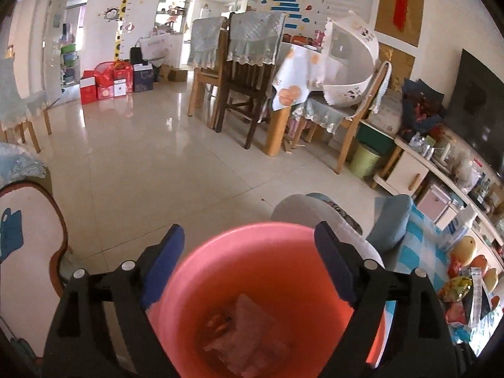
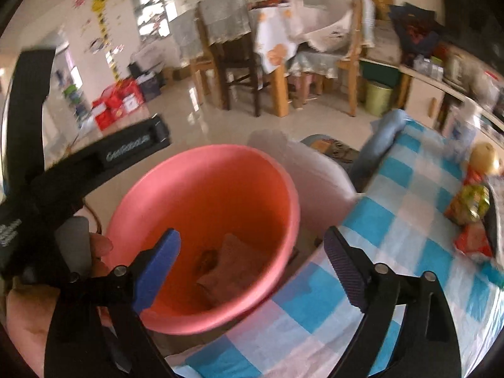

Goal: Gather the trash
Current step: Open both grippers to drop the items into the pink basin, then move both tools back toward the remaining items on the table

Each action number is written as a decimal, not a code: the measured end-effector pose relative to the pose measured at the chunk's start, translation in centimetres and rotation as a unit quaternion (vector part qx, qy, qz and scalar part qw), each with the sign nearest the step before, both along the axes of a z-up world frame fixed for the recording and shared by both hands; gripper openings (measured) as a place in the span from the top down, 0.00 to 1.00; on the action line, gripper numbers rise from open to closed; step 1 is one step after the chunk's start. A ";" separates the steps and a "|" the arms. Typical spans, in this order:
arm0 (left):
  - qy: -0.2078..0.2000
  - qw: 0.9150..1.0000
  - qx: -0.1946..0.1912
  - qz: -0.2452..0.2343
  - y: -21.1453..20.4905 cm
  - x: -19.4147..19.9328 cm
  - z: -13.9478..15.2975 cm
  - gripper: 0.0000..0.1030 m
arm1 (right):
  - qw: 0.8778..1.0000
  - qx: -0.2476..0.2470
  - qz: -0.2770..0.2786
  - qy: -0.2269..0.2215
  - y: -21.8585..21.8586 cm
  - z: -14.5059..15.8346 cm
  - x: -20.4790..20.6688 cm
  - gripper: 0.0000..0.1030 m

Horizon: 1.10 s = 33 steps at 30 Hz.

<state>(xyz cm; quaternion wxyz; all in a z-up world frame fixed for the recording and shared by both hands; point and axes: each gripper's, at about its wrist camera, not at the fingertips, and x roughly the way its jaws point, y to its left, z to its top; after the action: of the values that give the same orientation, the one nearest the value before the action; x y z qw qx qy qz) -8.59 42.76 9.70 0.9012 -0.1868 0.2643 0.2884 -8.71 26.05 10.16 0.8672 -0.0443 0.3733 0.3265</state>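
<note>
Pink bucket [image 1: 252,283] fills the foreground of the left wrist view, sitting between the left gripper [image 1: 249,264] fingers; both blue pads [image 1: 163,261] look pressed to its outer wall, so the jaws read as clamped on the bucket. Crumpled wrappers [image 1: 249,324] lie at its bottom. In the right wrist view the same pink bucket [image 2: 204,236] hangs beside the edge of a blue-and-white checked tablecloth [image 2: 393,220]. Right gripper [image 2: 252,264] has its fingers spread wide apart, nothing between them; the left pad overlaps the bucket mouth, the right pad sits over the cloth. More snack packets [image 2: 469,208] and a yellow fruit [image 2: 485,154] lie at the far right of the cloth, well apart from the bucket. View is motion-blurred.
</note>
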 end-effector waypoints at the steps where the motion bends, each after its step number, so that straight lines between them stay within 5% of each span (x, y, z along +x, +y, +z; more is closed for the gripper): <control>1: 0.000 1.000 0.001 -0.002 0.0 0.2 0.0 0.17 | 1.000 0.007 -0.010 -0.001 -0.8 0.2 0.0 0.09; 7: -0.034 0.998 0.015 -0.049 -2.1 0.8 0.3 0.17 | 0.998 0.030 -0.057 -0.010 -5.3 1.1 -0.2 0.09; 15: -0.105 0.984 0.101 -0.099 -6.6 0.6 1.3 0.09 | 0.995 0.015 -0.086 -0.042 -9.3 0.5 -1.5 0.08; 33: -0.056 0.975 0.106 -0.185 -11.9 2.4 1.8 0.09 | 0.985 -0.008 -0.134 -0.106 -16.2 0.9 -3.1 0.06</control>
<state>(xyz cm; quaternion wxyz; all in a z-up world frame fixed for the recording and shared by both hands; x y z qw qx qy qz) -6.23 30.84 11.51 0.9670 -0.0540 0.2109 0.1324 -11.86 9.84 11.10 0.9373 -0.0348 0.2846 0.1984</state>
